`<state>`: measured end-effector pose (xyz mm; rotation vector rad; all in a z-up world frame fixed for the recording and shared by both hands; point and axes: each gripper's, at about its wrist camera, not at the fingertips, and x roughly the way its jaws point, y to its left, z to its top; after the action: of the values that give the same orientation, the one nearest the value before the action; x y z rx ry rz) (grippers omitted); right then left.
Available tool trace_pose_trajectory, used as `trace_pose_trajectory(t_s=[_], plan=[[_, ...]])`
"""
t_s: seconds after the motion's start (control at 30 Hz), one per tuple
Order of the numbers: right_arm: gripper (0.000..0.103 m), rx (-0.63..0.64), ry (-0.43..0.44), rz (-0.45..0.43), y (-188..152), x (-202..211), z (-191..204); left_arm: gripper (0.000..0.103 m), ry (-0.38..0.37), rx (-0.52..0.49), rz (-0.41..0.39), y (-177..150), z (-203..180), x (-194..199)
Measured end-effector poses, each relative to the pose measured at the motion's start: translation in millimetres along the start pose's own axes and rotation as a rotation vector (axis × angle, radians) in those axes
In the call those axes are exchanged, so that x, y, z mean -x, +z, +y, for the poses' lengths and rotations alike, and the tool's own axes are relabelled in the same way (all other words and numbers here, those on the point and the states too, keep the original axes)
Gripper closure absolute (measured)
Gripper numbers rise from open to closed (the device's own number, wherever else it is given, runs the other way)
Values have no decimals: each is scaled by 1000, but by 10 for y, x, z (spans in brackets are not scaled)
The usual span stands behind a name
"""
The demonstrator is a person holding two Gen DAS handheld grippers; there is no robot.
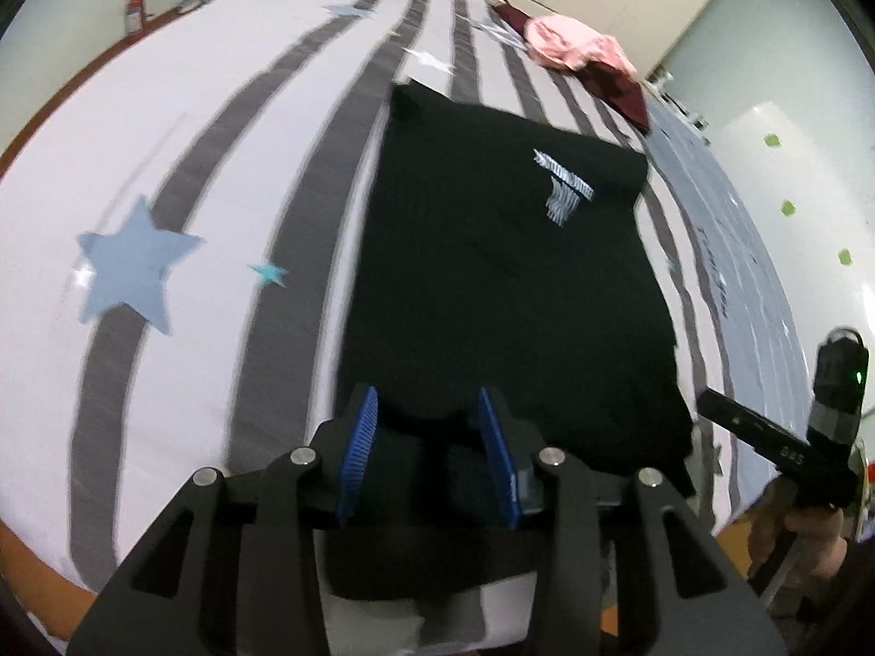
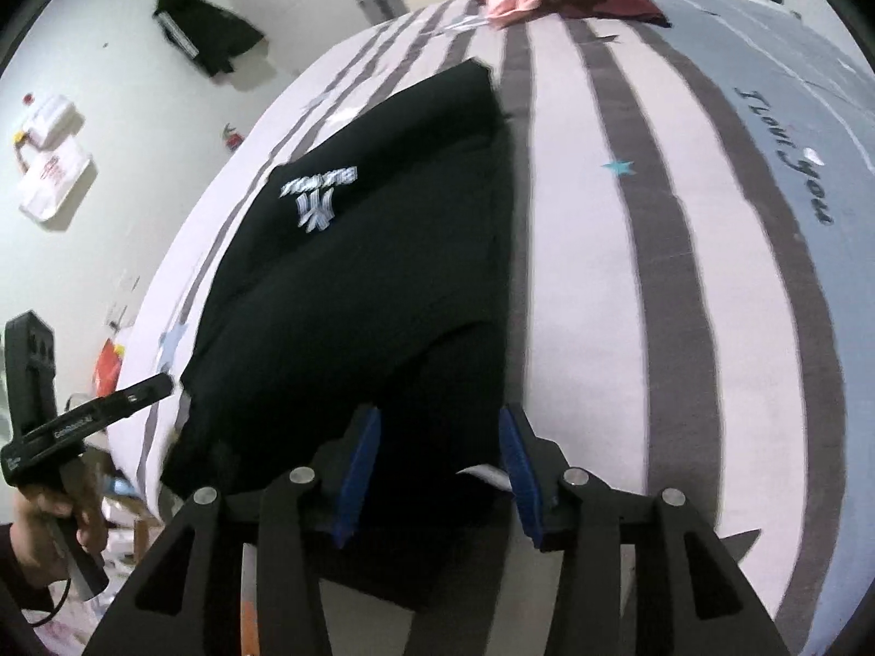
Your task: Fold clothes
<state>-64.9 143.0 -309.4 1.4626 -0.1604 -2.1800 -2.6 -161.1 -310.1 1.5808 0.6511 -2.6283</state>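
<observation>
On the striped bed (image 1: 180,126), both tongs (image 1: 429,415) (image 2: 440,437) gape over the black shirt's (image 1: 492,273) near edge.

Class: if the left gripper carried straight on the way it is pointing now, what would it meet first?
Most likely the black garment: the left gripper points down at its near edge, cloth between its parted jaws. Depth is uncertain.

The black garment's (image 1: 492,273) near hem is hidden behind the left gripper (image 1: 429,437). Its white print (image 2: 317,199) is too blurred to read. The maroon cloth (image 1: 618,90) lies partly hidden under the pink garment (image 1: 574,46).
</observation>
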Motion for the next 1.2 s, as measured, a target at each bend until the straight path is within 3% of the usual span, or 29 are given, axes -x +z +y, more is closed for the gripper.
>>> trace_pose_trajectory(t_s=[0.2,0.47,0.53,0.57,0.7,0.8,0.97,1.2], plan=[[61,-15,-36,36,-98,-287,57,67,-14,51,86,-121,-19,-228],[60,-25,-2,26,-117,-293,48,64,-65,109,60,-45,-180,-331],[68,-22,3,32,-103,-330,11,64,-64,108,63,-42,-185,-368],[78,-17,1,28,-71,-347,-8,64,-68,113,64,-38,-184,-385],[85,4,18,21,-45,-311,-55,64,-125,200,75,-50,-122,-350],[87,23,20,22,-41,-298,-74,59,-130,206,59,-88,-148,-197],[87,19,15,23,-4,-366,-84,36,-118,194,-7,-3,-207,-39],[87,33,8,27,-24,-348,-104,38,-72,146,37,18,-221,-348]])
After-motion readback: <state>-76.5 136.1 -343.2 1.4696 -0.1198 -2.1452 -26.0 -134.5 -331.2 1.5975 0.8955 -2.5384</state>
